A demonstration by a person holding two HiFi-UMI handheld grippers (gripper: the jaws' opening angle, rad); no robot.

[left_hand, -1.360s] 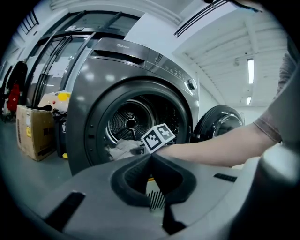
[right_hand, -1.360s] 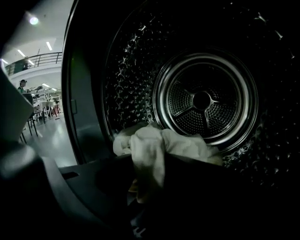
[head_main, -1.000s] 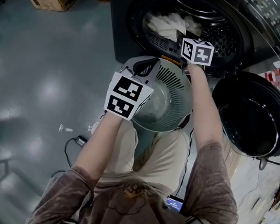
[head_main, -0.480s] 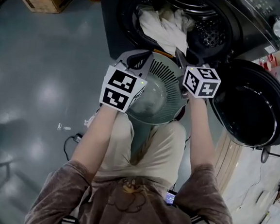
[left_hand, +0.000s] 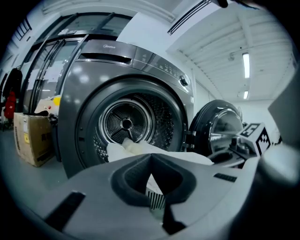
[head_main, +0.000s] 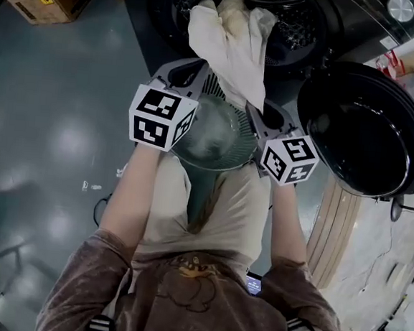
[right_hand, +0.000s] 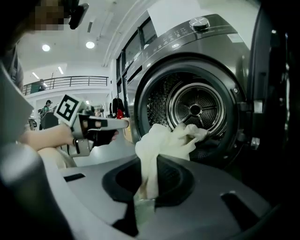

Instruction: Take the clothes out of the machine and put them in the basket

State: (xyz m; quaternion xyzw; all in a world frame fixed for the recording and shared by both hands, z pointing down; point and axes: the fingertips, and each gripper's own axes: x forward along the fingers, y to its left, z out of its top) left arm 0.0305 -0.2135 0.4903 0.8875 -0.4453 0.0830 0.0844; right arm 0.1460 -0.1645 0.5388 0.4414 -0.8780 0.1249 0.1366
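Halfway, cloth (head_main: 229, 40) hangs from drum (head_main: 298, 29) over basket (head_main: 217, 137).

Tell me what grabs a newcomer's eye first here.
A pale cloth stretches from the machine's drum to the right claw, which is clamped on it. Below, the left claw grips the rim of a grey basket; the round door gapes at right.

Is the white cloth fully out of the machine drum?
Not fully: the white cloth stretches from the drum mouth to the right gripper, which grips it.
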